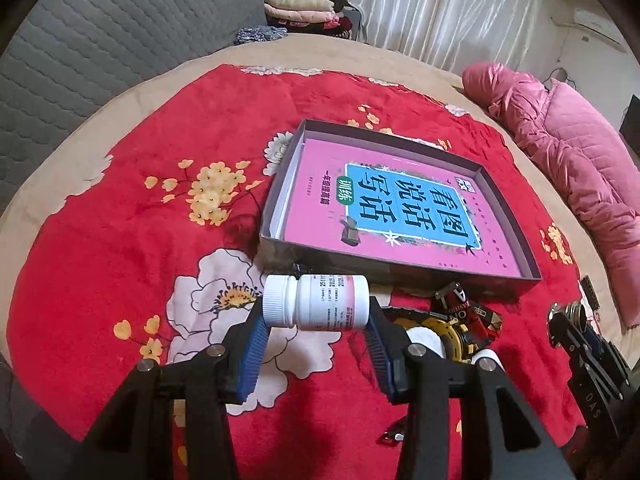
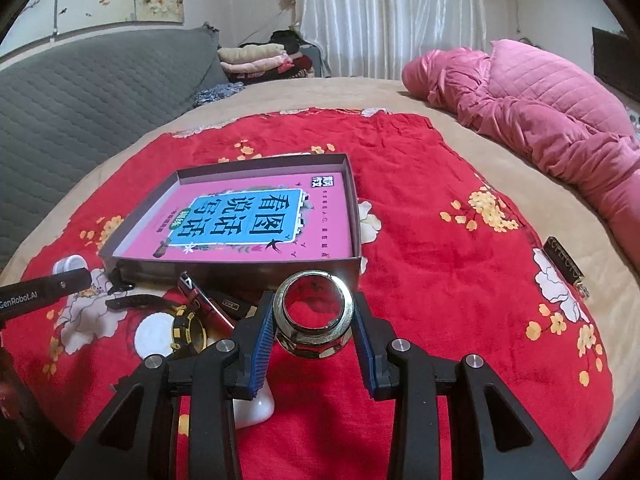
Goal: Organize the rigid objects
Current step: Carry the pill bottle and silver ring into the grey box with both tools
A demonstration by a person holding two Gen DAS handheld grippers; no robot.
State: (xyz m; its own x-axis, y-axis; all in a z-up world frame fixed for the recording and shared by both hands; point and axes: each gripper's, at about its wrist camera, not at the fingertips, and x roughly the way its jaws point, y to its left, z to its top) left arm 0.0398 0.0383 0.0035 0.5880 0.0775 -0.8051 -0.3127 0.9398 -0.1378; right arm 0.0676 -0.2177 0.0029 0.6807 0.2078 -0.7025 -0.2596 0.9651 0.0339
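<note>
White pill bottle (image 1: pixel 320 303) lay sideways, clamped in left gripper (image 1: pixel 318 336), near the box (image 1: pixel 400 276). Right gripper (image 2: pixel 313 330) clasped a chrome ring (image 2: pixel 314 312); only right view showed the keychain (image 2: pixel 564 264).

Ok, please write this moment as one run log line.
left gripper: shut on pill bottle | right gripper: shut on metal ring | box: holds book

Black tool (image 1: pixel 316 332) arms — ribbed blue pads (image 1: pixel 256 344), silver screws
</note>
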